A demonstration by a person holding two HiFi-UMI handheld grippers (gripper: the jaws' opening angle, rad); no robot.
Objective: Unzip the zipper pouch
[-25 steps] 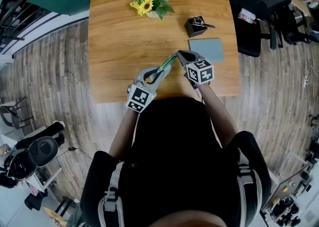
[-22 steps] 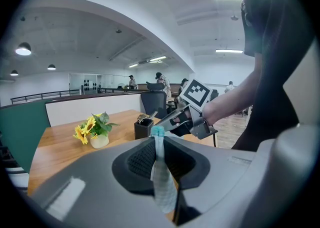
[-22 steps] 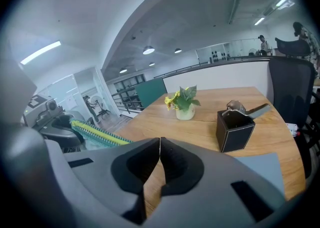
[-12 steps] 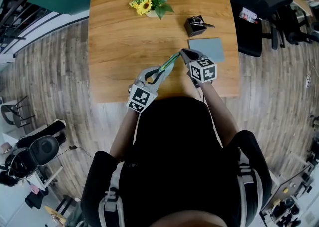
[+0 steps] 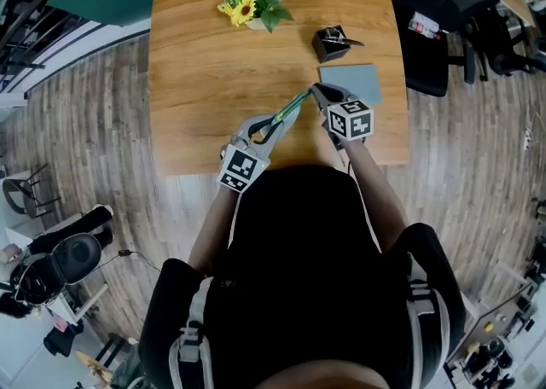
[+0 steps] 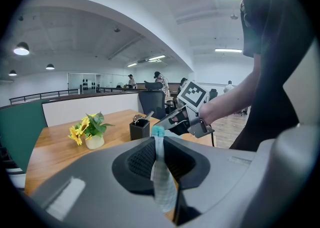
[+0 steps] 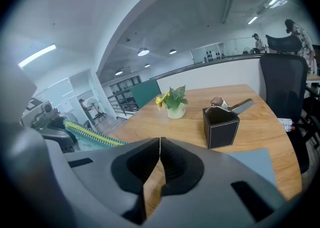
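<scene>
Head view looks steeply down over the surface (image 5: 213,63); both gripper views face far across it, sharing the sunflowers (image 5: 253,3).

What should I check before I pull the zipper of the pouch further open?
1. Left hand-held gripper holds the pouch: ok, its jaws are closed on the pouch's edge.
2. Right hand-held gripper closed: ok, its jaws are together.
3. Zipper tab between the right jaws: cannot tell, no tab shows clearly there.
4. Pouch stretched between both grippers: ok, it runs straight from one to the other.
5. Black box out of the way: ok, it stands apart, beyond the grey mat.
6. Flowers out of the way: ok, at the table's far side.
</scene>
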